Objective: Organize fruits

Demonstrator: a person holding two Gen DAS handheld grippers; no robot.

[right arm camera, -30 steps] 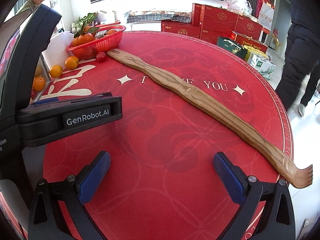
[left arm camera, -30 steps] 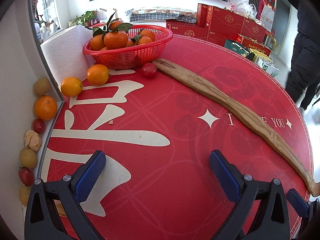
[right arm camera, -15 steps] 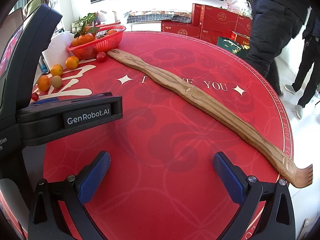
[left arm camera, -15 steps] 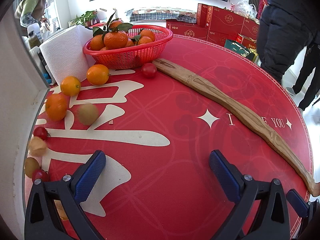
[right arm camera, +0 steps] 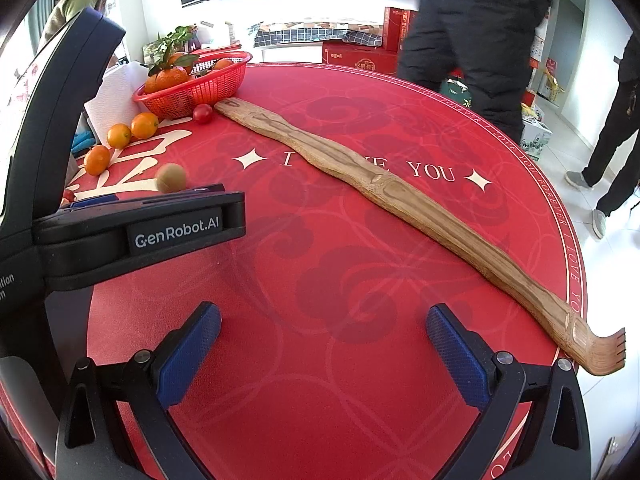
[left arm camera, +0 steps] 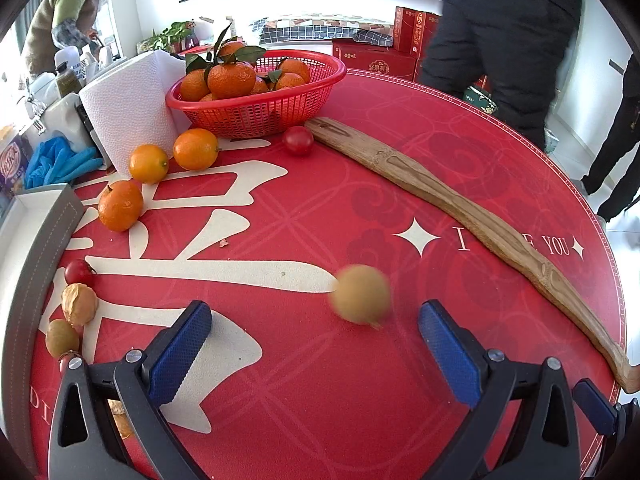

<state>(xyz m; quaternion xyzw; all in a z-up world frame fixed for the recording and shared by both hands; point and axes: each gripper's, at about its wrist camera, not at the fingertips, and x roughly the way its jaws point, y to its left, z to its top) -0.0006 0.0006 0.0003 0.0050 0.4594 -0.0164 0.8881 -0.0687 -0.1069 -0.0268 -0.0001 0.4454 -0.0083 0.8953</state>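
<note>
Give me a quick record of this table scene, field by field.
surface: red round table
basket: red, holds oranges, far left
loose oranges: three beside the basket
blurred tan fruit: between the left gripper tips
wooden back scratcher: lies diagonally across
left gripper: open
right gripper: open, holds nothing

Each claw, left [left arm camera: 314, 354] and right [right arm camera: 323, 354], has black arms, silver screws and blue textured pads [right arm camera: 188, 354]; white "GenRobot.AI" lettering marks the left claw's body.
</note>
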